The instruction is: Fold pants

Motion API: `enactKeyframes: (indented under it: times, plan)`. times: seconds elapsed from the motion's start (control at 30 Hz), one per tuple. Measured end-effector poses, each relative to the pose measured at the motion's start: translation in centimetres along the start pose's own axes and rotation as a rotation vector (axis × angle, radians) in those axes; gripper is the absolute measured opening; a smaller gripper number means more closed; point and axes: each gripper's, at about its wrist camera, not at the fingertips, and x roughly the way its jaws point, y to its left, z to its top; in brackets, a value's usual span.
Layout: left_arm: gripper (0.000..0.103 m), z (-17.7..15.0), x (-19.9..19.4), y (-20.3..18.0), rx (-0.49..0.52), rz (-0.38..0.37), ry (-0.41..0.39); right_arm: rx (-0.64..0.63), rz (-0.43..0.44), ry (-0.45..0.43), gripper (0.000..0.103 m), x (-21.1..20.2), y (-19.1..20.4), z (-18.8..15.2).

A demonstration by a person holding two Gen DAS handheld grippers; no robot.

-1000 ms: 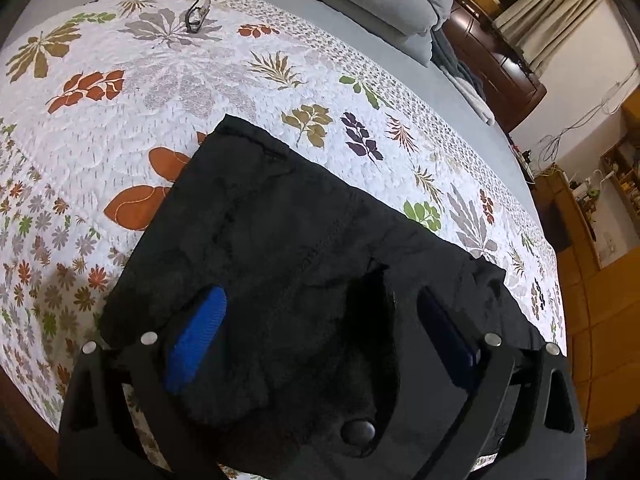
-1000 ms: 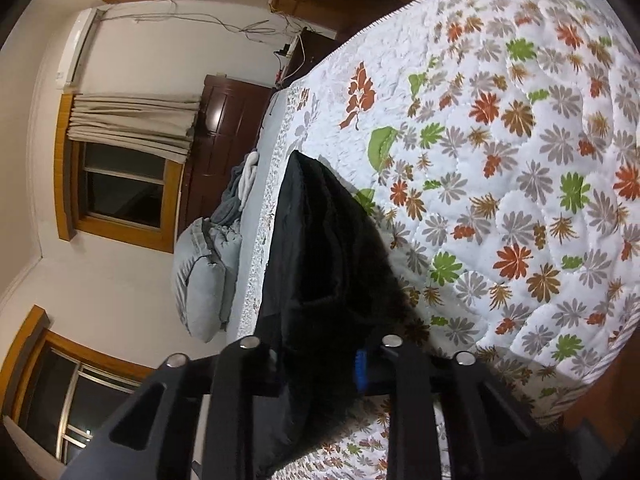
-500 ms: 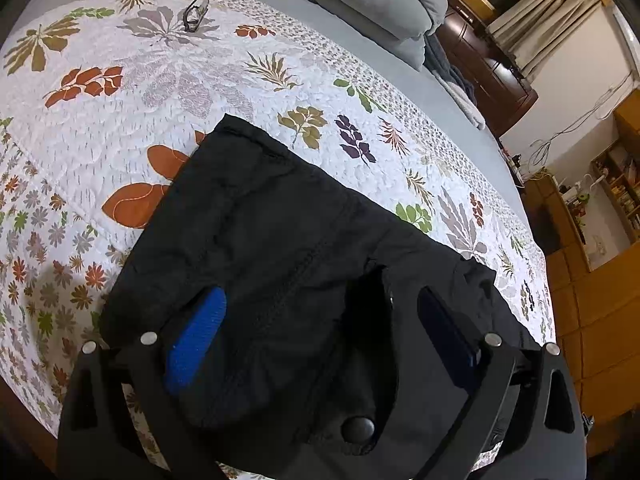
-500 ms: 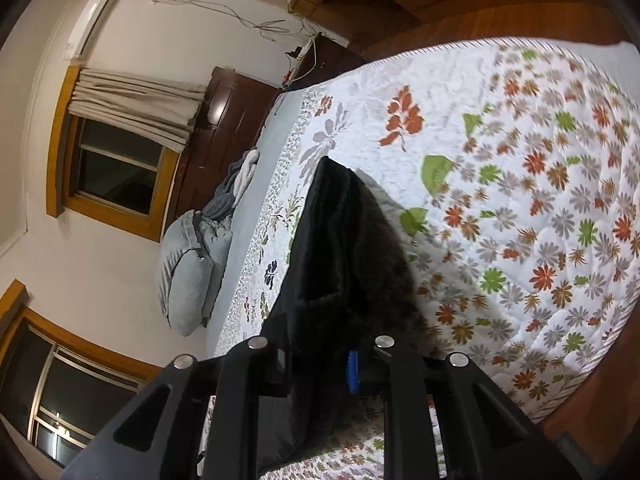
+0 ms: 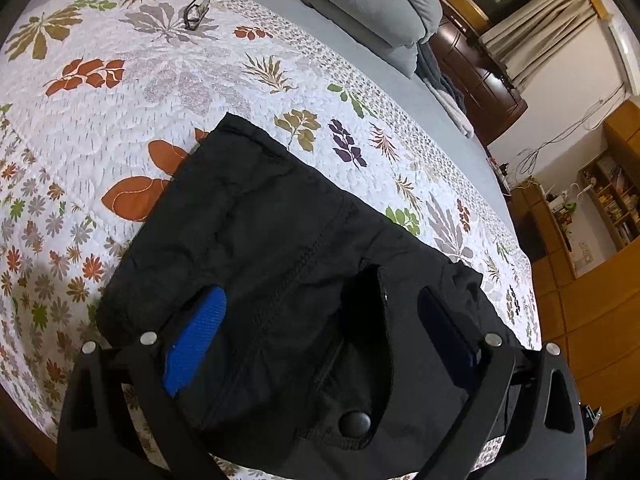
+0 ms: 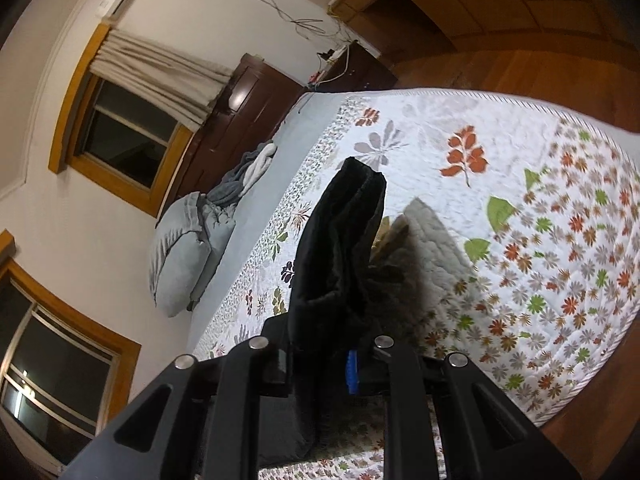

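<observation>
The left claw [image 5: 320, 328] stood wide open, right over the black pants [image 5: 280, 248]. Its blue pads [image 5: 194, 344] did not press on the cloth. The pants lay spread between the two fingers, with a round black button [image 5: 355, 423] near the waist.

The right claw [image 6: 320, 360] was shut tight on the pants [image 6: 340, 248]. Its jaws had just been closing, with the black cloth pinched between them. From that claw the cloth rose in a bunched fold, held up off the bed [image 6: 500, 152]. A dark shadow [image 6: 424, 240] fell on the quilt just beside the lifted fold.

The pants sat on the near part of the bed [image 5: 120, 92], close to its edge. The quilt was white with orange, green and purple leaves and flowers. Past the pants, far up the quilt, lay a small dark thing [image 5: 195, 12]; it was too small to tell what it was. Beyond the quilt ran a plain grey sheet [image 5: 360, 64]. On the far side of the bed sat a grey pillow [image 6: 188, 256]. Behind the bed stood a dark wooden cabinet [image 6: 248, 120] and a window with pale curtains [image 6: 160, 76].
</observation>
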Motion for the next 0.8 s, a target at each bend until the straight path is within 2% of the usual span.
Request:
enactKeyframes:
  times: [0.27,0.53,0.8]
  plan:
    - [0.097,-0.4,-0.3,0.2,0.0,-0.021,-0.022,-0.083,-0.035,0.0,0.018,-0.4,2.4,-0.3]
    - [0.097,-1.4,-0.9,0.1,0.008,-0.032,-0.084,-0.152,-0.056,0.0,0.018,-0.4,5.4,-0.5]
    - [0.097,-2.4,-1.3,0.0,0.03,-0.027,-0.135,-0.26,-0.163,-0.001,0.018,0.1,8.8,-1.3]
